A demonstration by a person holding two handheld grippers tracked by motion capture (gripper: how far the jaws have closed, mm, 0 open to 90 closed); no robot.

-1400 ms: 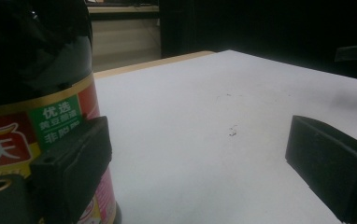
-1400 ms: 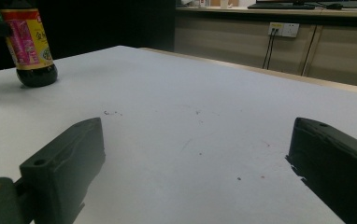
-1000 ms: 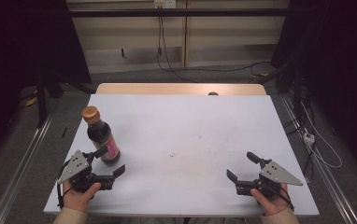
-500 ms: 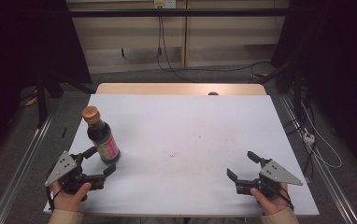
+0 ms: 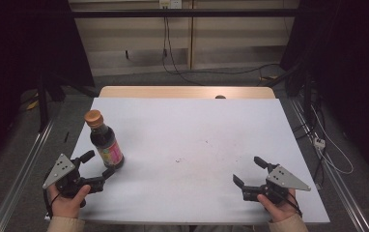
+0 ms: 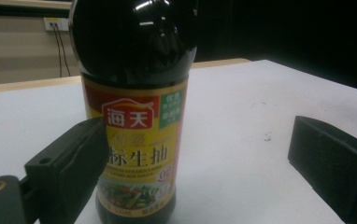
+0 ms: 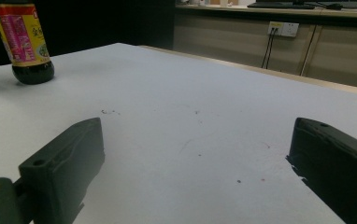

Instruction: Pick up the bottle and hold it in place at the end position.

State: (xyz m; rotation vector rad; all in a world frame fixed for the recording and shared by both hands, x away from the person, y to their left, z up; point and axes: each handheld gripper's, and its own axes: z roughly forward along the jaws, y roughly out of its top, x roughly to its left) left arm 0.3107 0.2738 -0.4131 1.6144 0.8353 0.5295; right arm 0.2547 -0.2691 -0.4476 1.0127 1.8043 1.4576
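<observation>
Bottle (image 5: 104, 140) near table's (image 5: 192, 125) left edge, beside spread left tongs (image 5: 97, 167).

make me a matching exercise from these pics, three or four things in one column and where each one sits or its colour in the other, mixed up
Things:
1. soy sauce bottle
2. bottle cap
3. left tongs
4. right tongs

Descriptions:
A. open, over the near right part of the white table, with nothing between the jaws
B. orange-brown, at the very top
C. open, at the near left corner, jaws either side of the bottle's base
D. upright on the left side of the table, dark with a yellow and red label

Pairs: 1-D, 2-B, 3-C, 4-A
</observation>
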